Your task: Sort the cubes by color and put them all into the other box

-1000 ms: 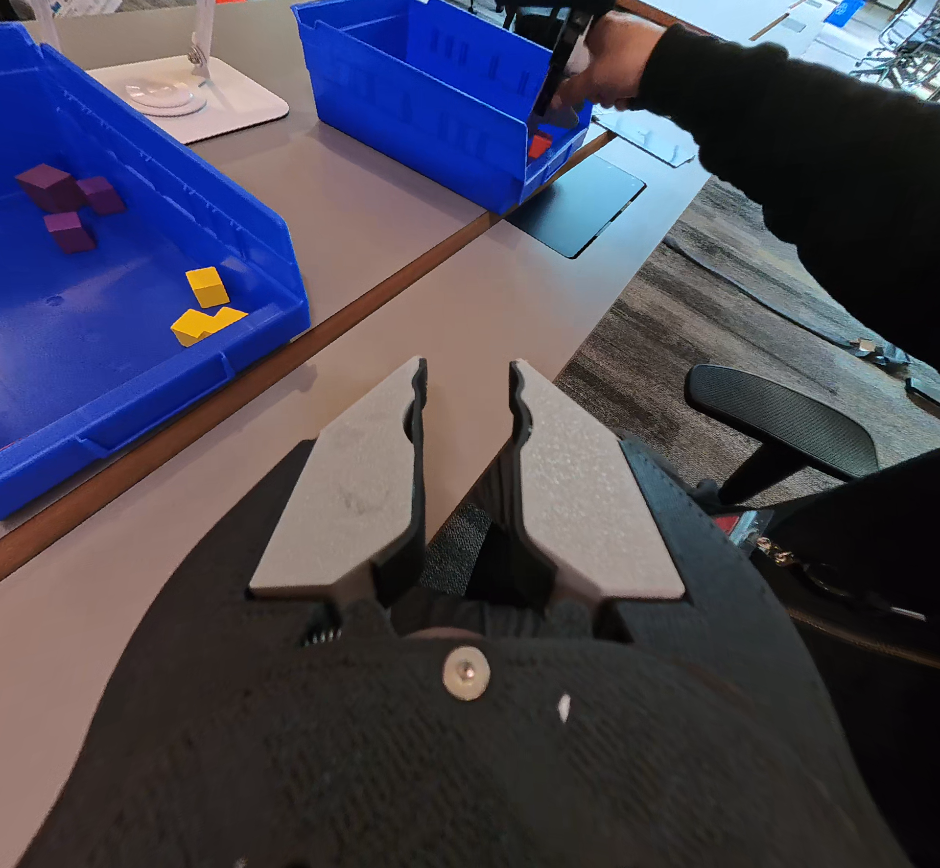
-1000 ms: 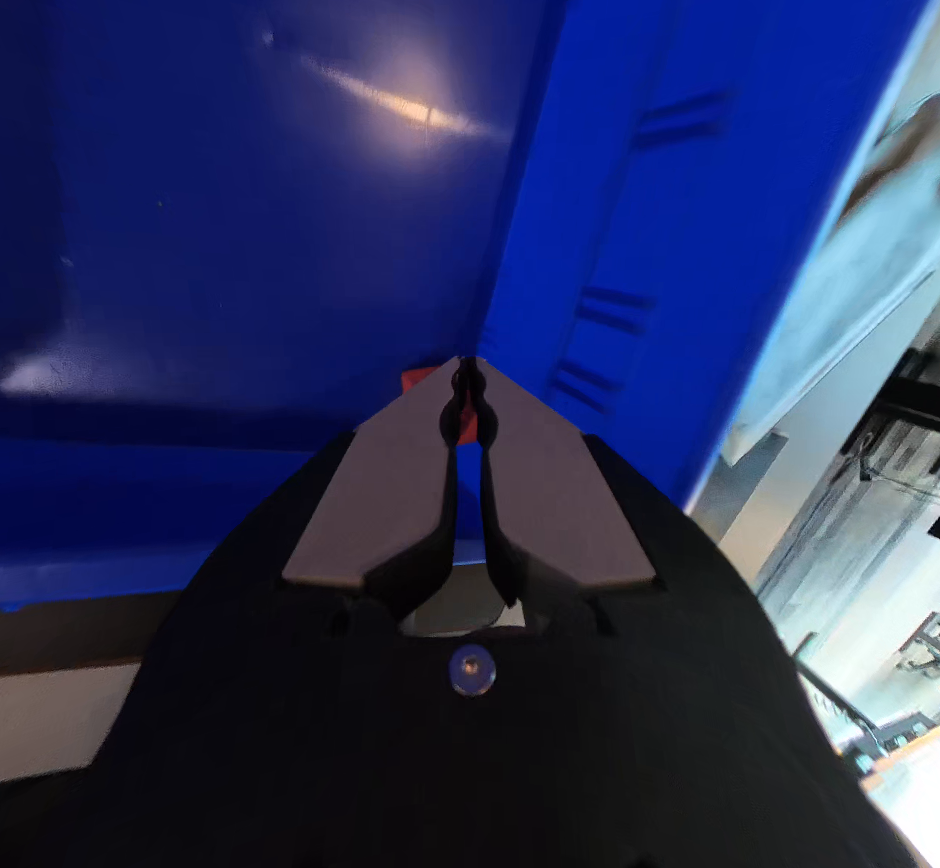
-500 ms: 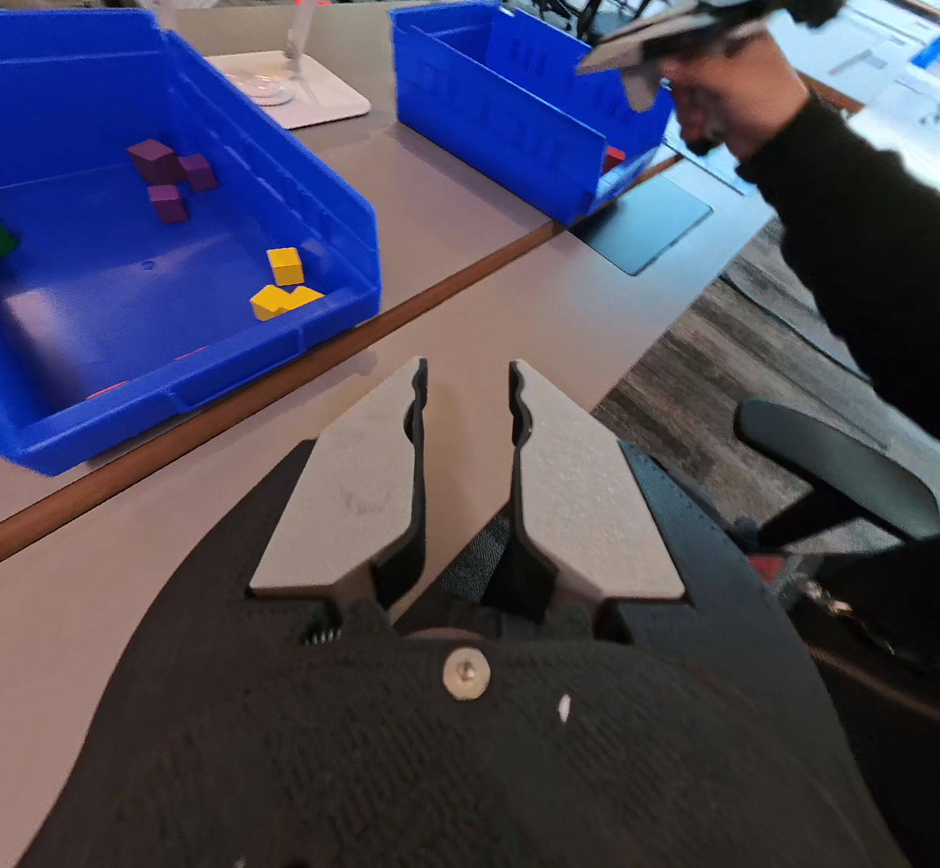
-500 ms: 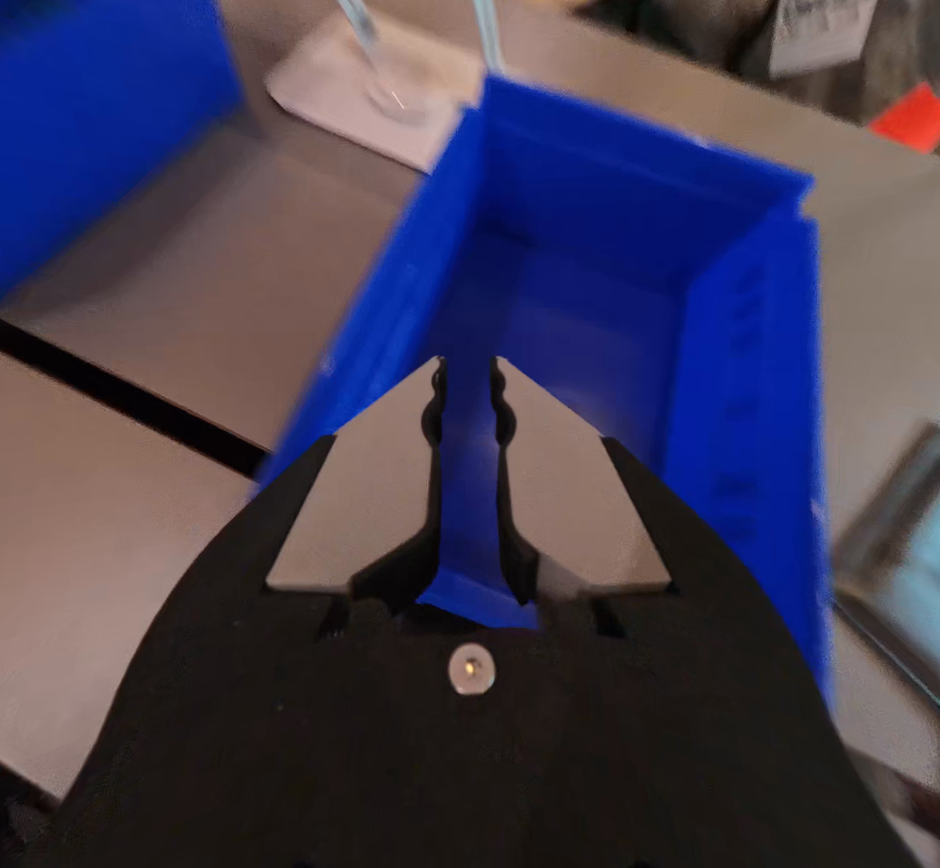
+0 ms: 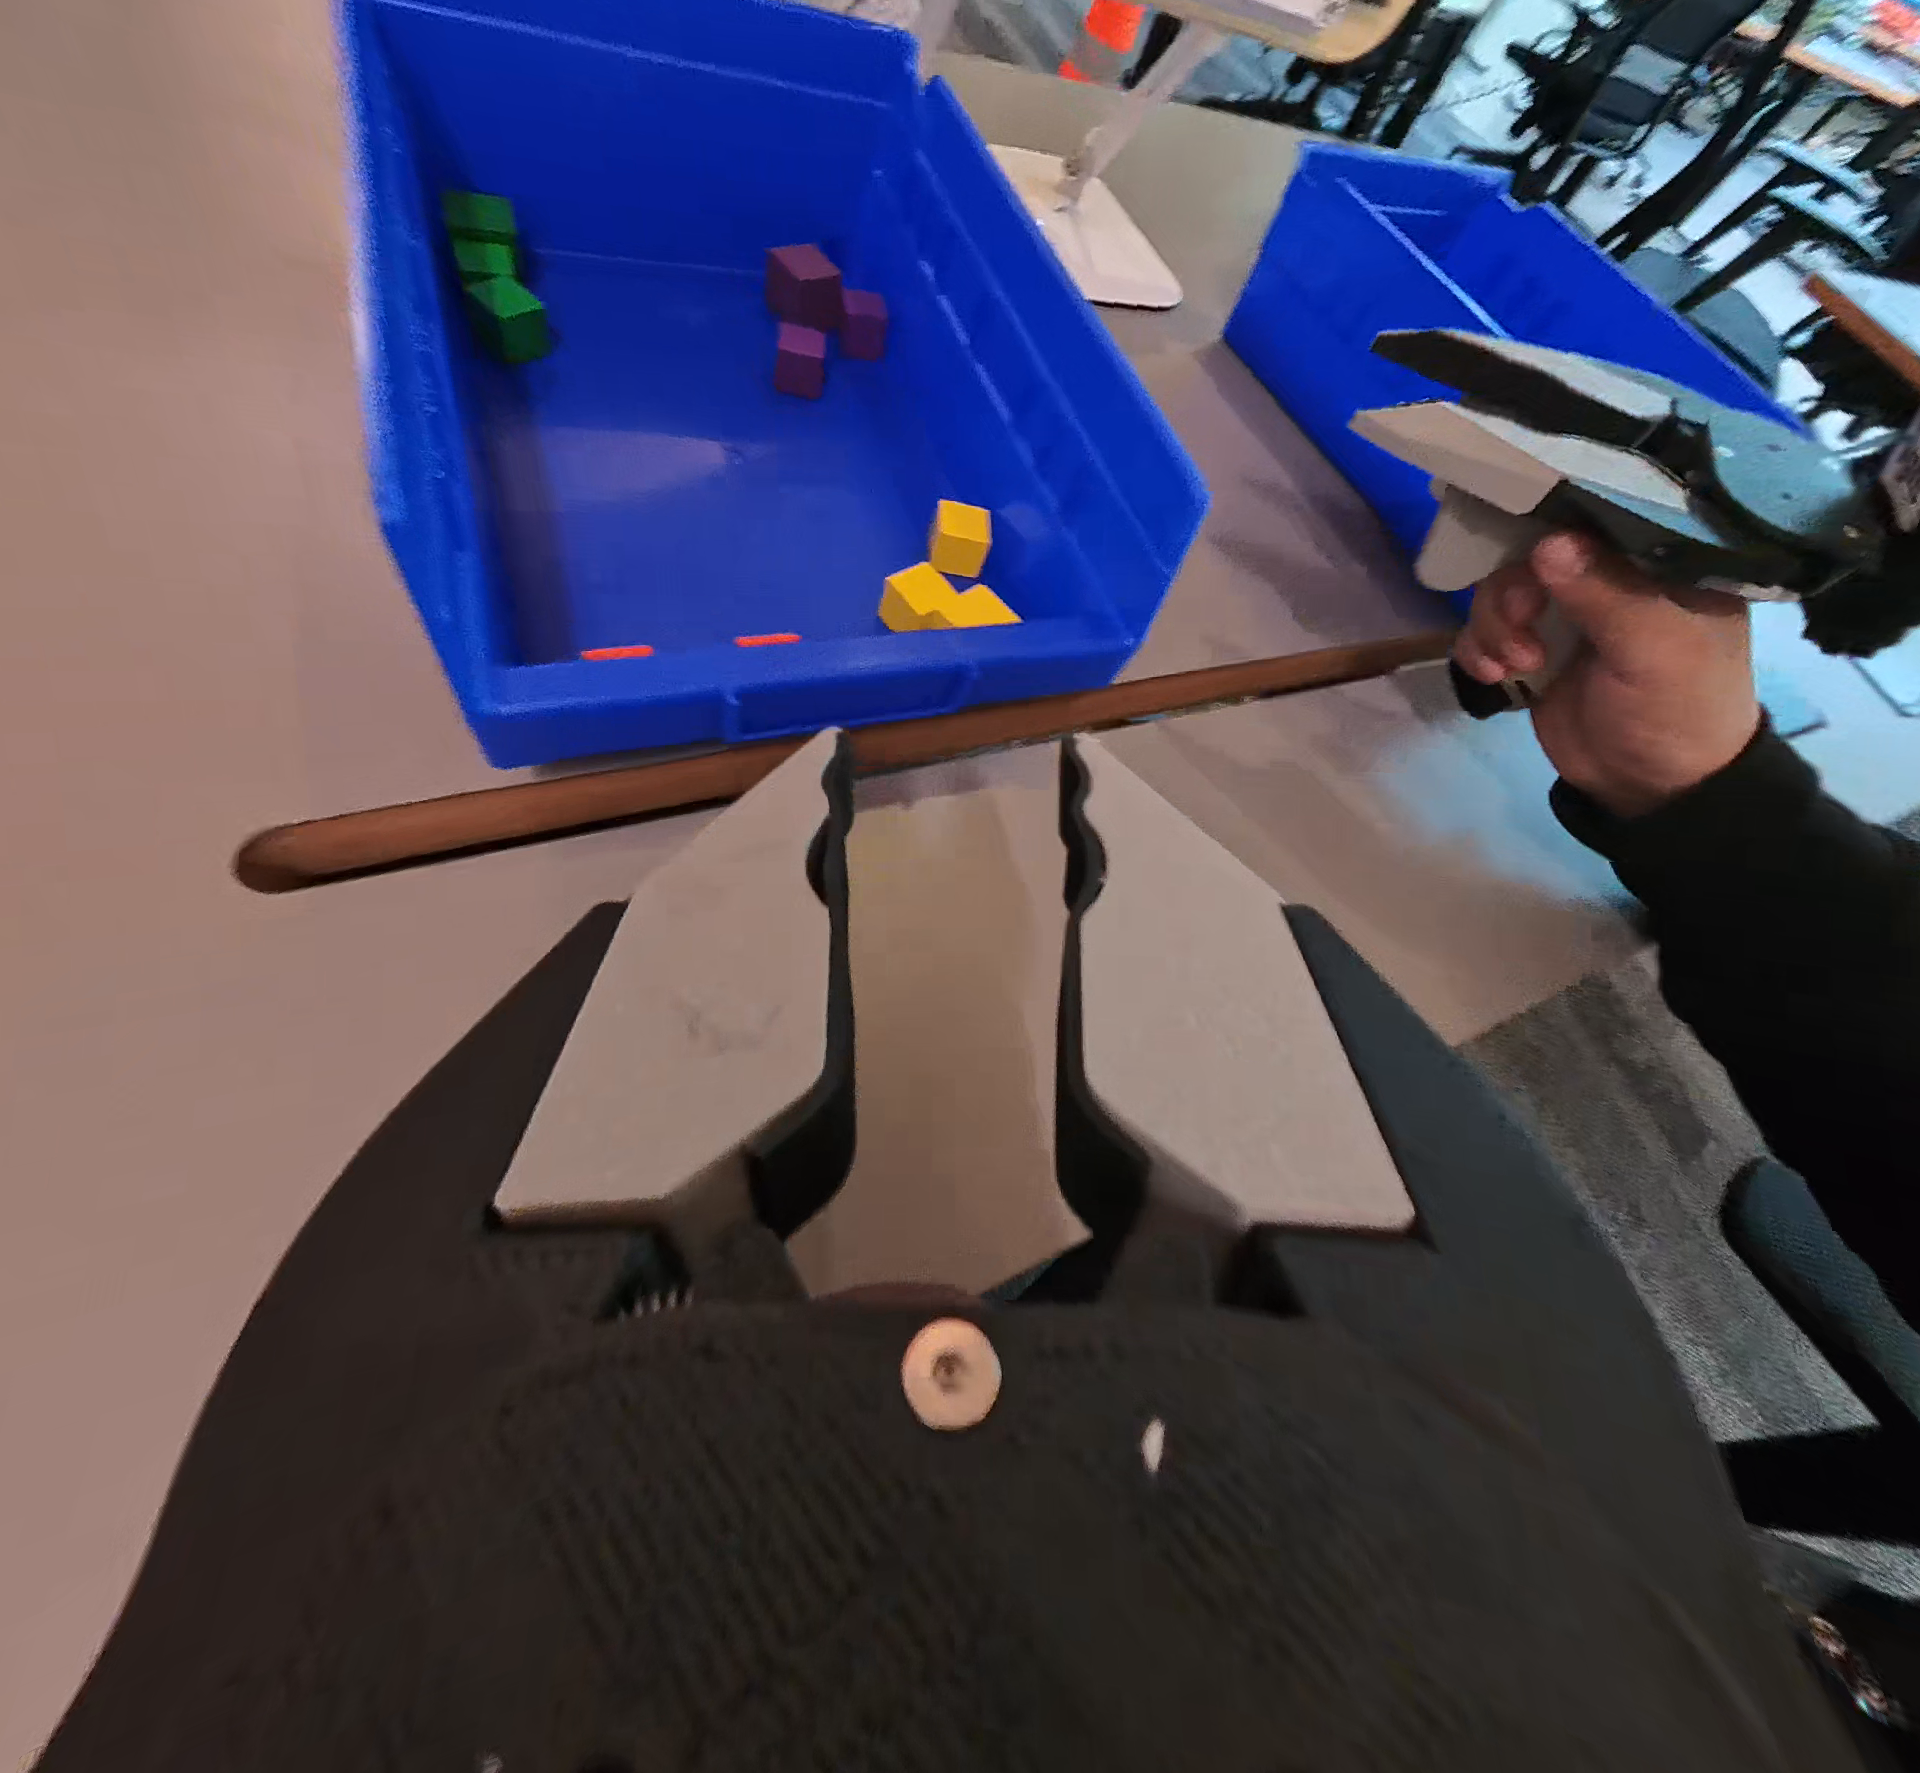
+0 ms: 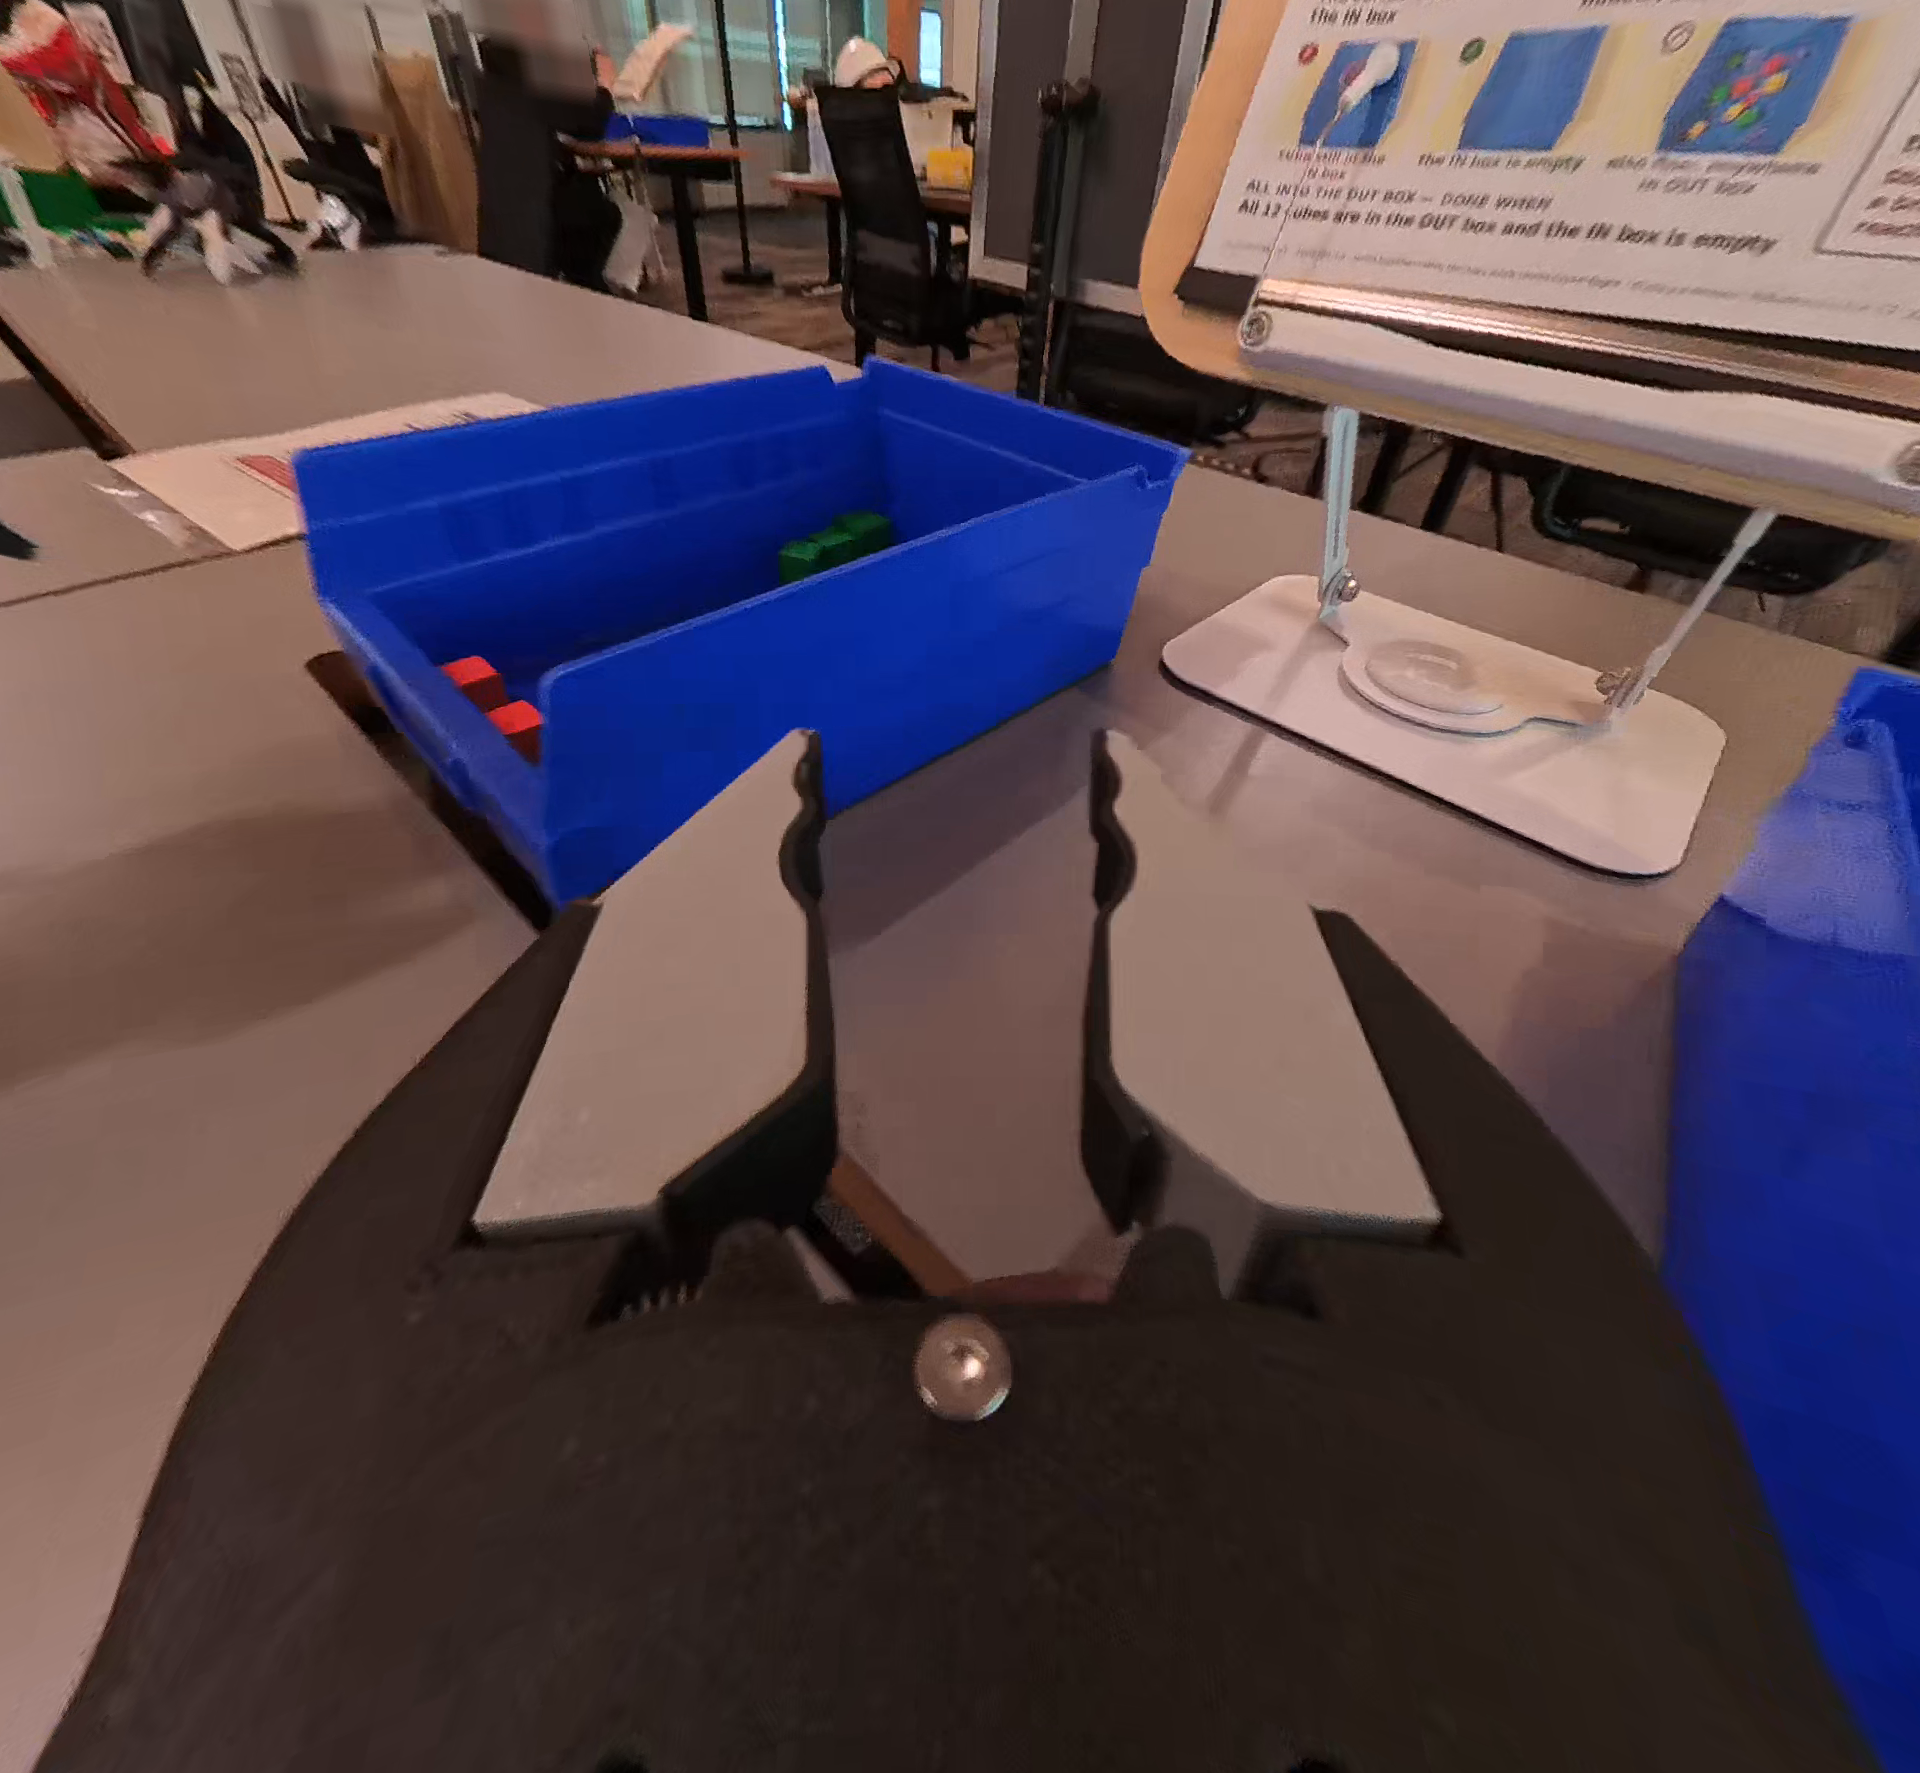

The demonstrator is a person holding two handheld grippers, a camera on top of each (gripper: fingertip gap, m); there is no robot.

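Left wrist view shows the large blue box (image 5: 1060, 435) on the grey surface (image 5: 156, 580), and it holds most of what can be seen: green cubes (image 5: 494, 274) against its far left wall, purple cubes (image 5: 821, 315) near the back right, yellow cubes (image 5: 945, 575) in the near right corner, and two thin red slivers (image 5: 691, 648) just behind the front lip, which are probably the tops of red cubes. The left gripper (image 5: 951, 778) hangs short of that box with its jaws apart and nothing between them. Off to the right, a hand (image 5: 1621, 674) holds the right gripper (image 5: 1392, 383) in front of the smaller blue box (image 5: 1340, 341).

In the right wrist view the right gripper (image 6: 951, 767) is likewise spread and empty, pointing at the large blue box (image 6: 831, 653), where the red cubes (image 6: 494, 700) sit at the low front end and the green ones (image 6: 831, 544) farther back. An instruction board on a white stand (image 6: 1455, 715) rises to the right.

Judging by the four colour clusters, the sorting looks nearly or fully done, if this large box is the target. Whether any cube is left in the smaller box cannot be told: its floor is hidden behind its wall in one view, and only a blurred edge (image 6: 1808, 1100) shows in the other. The exact count per colour is also unclear, since the cubes overlap.
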